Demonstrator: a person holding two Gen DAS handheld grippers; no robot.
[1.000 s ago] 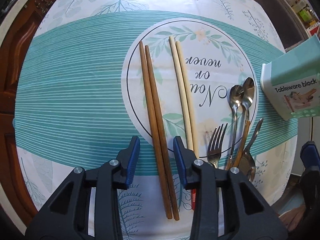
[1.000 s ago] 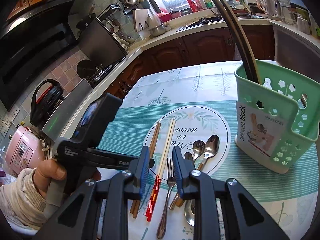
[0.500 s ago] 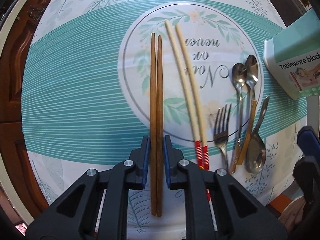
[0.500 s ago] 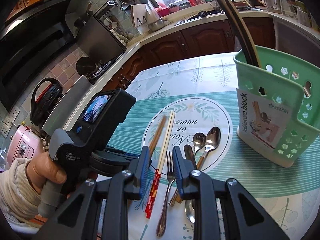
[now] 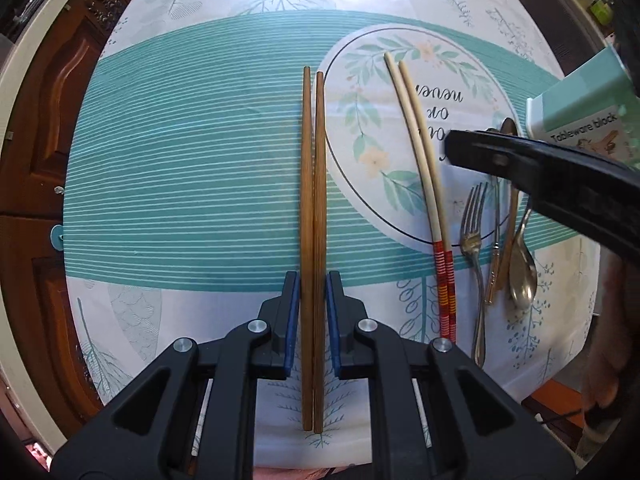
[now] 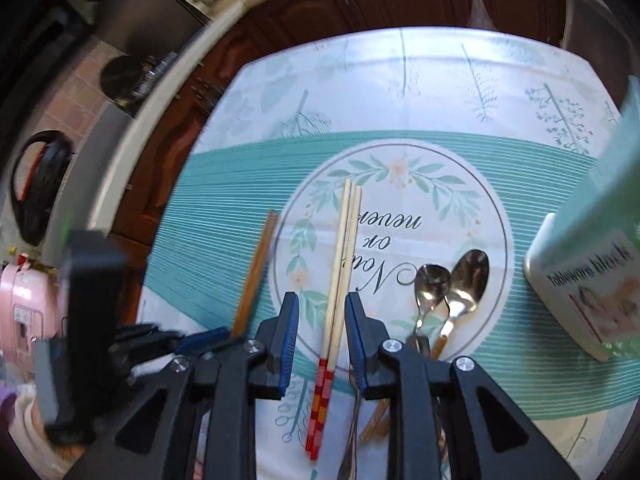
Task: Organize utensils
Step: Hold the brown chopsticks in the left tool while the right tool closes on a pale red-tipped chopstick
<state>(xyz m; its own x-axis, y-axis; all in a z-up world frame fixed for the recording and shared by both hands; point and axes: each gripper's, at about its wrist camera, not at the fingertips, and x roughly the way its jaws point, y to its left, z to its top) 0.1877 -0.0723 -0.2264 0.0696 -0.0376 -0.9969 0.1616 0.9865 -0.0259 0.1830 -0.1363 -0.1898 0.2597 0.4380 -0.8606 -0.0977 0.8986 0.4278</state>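
Chopsticks are the business of this moment. The left tool (image 5: 313, 312) points straight down at the surface (image 5: 192, 184), its blue pads pinched on the brown wooden chopsticks (image 5: 313, 208), which lie side by side along the teal stripes. The right tool (image 6: 322, 332) hangs over the pale chopsticks (image 6: 344, 256) with red-banded ends, its jaws partly spread to either side of them and not pressing on them.

To do this step well, I would keep the left grip square across both brown sticks so that neither rolls out, and lift them level before carrying them to the green tableware holder (image 5: 584, 112) at the right edge. The right tool should sink until its pads straddle both pale sticks near the banded ends, then close evenly. The fork (image 5: 474, 240) and spoons (image 6: 452, 288) lie just beside the pale pair, so the right-hand pad needs care not to catch the fork.

Against the picture of a second ago, the left jaws have gone from wide apart to closed on the brown pair, which now sits left of the printed circle rather than inside it. The right tool has tipped downward and come in over the pale pair.
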